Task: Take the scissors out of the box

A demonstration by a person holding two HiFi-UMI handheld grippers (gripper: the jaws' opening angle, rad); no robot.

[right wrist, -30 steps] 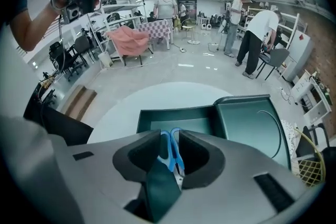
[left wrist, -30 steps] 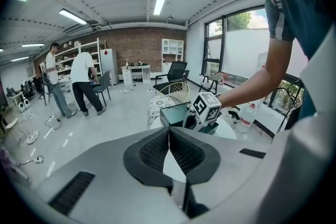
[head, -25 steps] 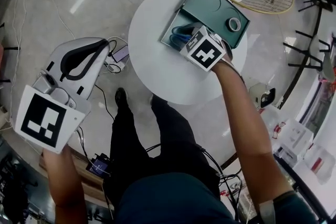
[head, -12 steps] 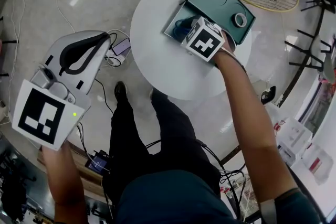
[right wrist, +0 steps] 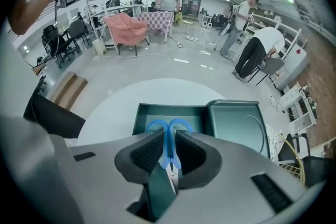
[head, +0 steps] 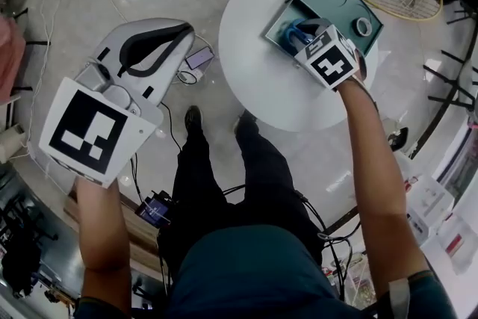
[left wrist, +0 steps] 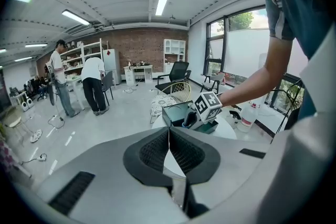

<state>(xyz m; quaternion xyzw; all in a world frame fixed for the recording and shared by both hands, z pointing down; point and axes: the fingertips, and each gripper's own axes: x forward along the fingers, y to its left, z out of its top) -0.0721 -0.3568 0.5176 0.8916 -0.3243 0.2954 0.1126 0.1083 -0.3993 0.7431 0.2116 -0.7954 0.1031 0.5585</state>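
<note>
Teal short-sleeved shirt (head: 246, 273). Beyond shirt: dark trousers (head: 224, 175), dark shoes (head: 193, 116). Left gripper (left wrist: 169, 132): pale grey shell, black cross-ribbed pads (left wrist: 152, 152), black slots in shell. Left cube (head: 93, 132) white, with black square marker. Right gripper (right wrist: 168, 136) same make; right cube (head: 331, 60) marked alike.

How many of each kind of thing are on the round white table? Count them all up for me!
dark green box with its lid: 1
blue-handled scissors: 1
roll of tape: 1
Total: 3
</note>
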